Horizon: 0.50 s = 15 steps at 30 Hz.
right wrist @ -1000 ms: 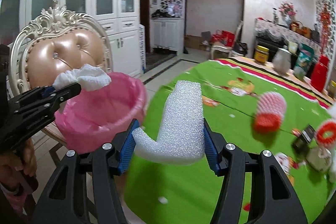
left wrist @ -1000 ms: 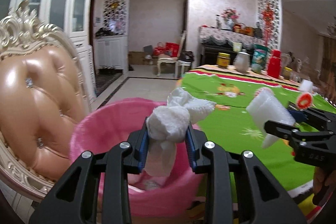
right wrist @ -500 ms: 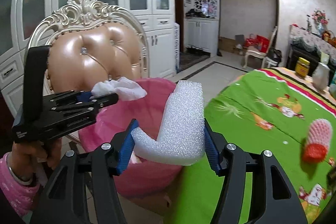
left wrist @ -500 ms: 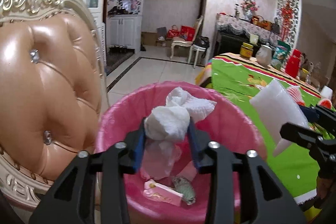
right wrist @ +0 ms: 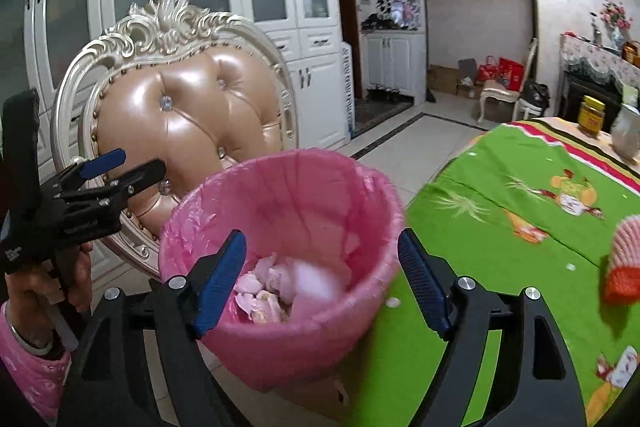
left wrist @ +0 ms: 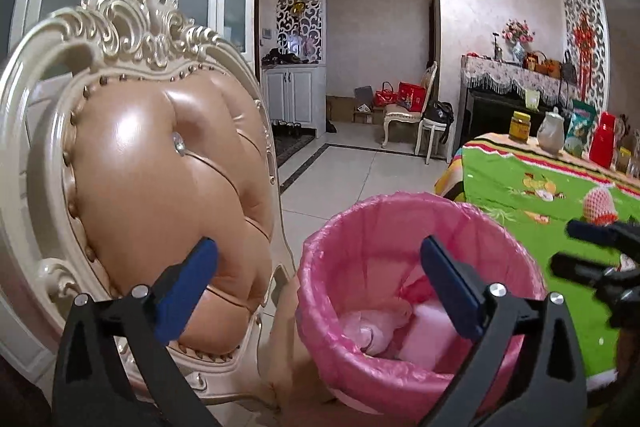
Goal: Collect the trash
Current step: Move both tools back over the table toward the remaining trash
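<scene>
A bin with a pink liner (left wrist: 400,211) (right wrist: 280,167) stands on the floor between a chair and the table. My left gripper (left wrist: 320,247) hangs over its left rim, jaws opening wide, with nothing between the blue pads. My right gripper (right wrist: 320,239) is above the bin's near side, jaws also opening and empty. In the bin lie crumpled white tissue and a white foam piece (right wrist: 316,279) (left wrist: 424,331). The left gripper (right wrist: 120,167) shows at the left of the right wrist view, and the right gripper (left wrist: 592,247) at the right edge of the left wrist view.
A tufted tan chair (left wrist: 160,167) (right wrist: 188,107) stands close behind the bin. The green-clothed table (left wrist: 520,179) (right wrist: 500,195) is on the right, with a red-and-white foam net (left wrist: 598,205) (right wrist: 624,259) on it and jars at its far end. A hand in a pink sleeve (right wrist: 32,307) holds the left gripper.
Both grippers have opened. The tissue has left the left jaws and the foam piece the right jaws; both now lie in the bin. The left gripper has swung toward the chair.
</scene>
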Tool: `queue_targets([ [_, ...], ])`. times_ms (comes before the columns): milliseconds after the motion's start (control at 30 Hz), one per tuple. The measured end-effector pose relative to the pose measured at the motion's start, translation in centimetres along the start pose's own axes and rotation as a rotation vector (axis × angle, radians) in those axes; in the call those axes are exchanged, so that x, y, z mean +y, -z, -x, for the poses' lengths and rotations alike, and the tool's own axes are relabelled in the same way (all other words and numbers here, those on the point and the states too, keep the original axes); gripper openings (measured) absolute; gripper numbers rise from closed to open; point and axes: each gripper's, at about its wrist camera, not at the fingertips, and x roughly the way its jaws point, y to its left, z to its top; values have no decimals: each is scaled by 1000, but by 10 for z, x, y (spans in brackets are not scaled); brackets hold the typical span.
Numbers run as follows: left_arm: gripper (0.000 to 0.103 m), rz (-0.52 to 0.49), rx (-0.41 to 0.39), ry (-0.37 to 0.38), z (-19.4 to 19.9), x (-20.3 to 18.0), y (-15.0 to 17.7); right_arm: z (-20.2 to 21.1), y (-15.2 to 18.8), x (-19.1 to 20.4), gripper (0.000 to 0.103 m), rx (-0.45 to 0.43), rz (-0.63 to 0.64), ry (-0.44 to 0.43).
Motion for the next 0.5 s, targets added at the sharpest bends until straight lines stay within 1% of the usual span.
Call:
queue_targets([
  [67, 98, -18, -2, 15, 6, -13, 3, 15, 6, -7, 75, -8, -5, 32],
  [100, 98, -21, -1, 32, 9, -18, 3, 27, 12, -12, 76, -10, -5, 73],
  [133, 98, -25, 0, 59, 12, -25, 4, 37, 18, -18, 78, -7, -8, 113],
  [233, 98, -63, 18, 147, 19, -55, 9, 65, 34, -39, 80, -2, -54, 182],
  [267, 98, -86, 27, 177, 20, -70, 12, 72, 38, -47, 81, -1, -72, 195],
  [400, 98, -162, 74, 280, 25, -122, 22, 114, 62, -83, 84, -6, -145, 301],
  [500, 98, -201, 103, 399, 33, -167, 26, 144, 80, -110, 84, 1, -192, 384],
])
